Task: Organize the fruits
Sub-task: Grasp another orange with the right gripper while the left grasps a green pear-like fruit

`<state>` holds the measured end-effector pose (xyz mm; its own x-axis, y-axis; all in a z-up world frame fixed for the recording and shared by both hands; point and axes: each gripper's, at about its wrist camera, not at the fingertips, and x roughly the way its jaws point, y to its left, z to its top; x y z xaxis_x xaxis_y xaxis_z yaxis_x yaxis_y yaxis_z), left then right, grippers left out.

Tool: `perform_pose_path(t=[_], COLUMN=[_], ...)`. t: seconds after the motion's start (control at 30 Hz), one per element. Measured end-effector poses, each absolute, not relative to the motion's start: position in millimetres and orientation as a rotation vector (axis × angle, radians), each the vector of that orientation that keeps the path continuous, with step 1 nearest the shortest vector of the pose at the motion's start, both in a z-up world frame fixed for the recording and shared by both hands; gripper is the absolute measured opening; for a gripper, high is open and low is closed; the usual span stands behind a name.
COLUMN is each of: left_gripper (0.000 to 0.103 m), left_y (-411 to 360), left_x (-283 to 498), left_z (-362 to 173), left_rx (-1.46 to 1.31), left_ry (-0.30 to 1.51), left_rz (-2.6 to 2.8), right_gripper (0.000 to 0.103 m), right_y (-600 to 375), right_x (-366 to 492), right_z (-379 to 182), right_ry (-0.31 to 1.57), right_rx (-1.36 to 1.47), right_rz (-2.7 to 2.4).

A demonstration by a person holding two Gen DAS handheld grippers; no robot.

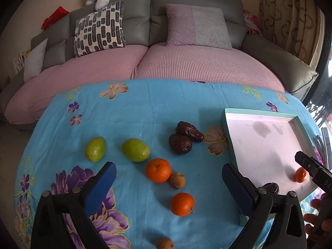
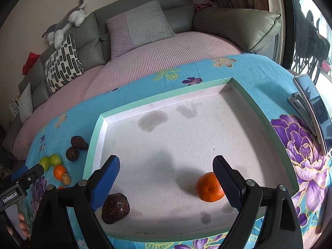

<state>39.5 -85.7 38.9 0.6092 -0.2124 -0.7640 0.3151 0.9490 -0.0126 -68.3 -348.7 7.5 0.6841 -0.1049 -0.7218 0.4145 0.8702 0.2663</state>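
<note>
In the left wrist view, my left gripper (image 1: 169, 178) stands open above the blue flowered cloth. Between and beyond its fingers lie two oranges (image 1: 158, 170) (image 1: 182, 204) and a small brown fruit (image 1: 177, 180). Farther off are two green fruits (image 1: 95, 149) (image 1: 136, 149) and two dark dates (image 1: 180, 144). The green-rimmed white tray (image 2: 166, 95) lies under my right gripper (image 2: 166, 166), which is open with nothing in it. An orange (image 2: 209, 187) rests in the tray by its right finger, and a date (image 2: 115, 208) by its left finger.
Another brown fruit (image 1: 165, 243) lies at the near table edge. A phone on a stand (image 2: 313, 112) sits right of the tray. Behind the table is a grey sofa (image 1: 145, 25) with a pink cover and cushions. A hand (image 2: 22, 226) shows at lower left.
</note>
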Motion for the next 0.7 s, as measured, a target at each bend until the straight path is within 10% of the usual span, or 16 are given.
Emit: perform_pose_path(t=[0.7], left_gripper=[0.103], left_y=[52.9], left_x=[91.9], left_z=[67.5], left_rx=[-0.129], left_ry=[0.769], left_rz=[-0.103], right_gripper=[0.100], right_y=[-193.6], right_x=[-7.6], right_z=[35.2], right_ry=[0.672], right_rx=[0.199], right_rz=[0.086])
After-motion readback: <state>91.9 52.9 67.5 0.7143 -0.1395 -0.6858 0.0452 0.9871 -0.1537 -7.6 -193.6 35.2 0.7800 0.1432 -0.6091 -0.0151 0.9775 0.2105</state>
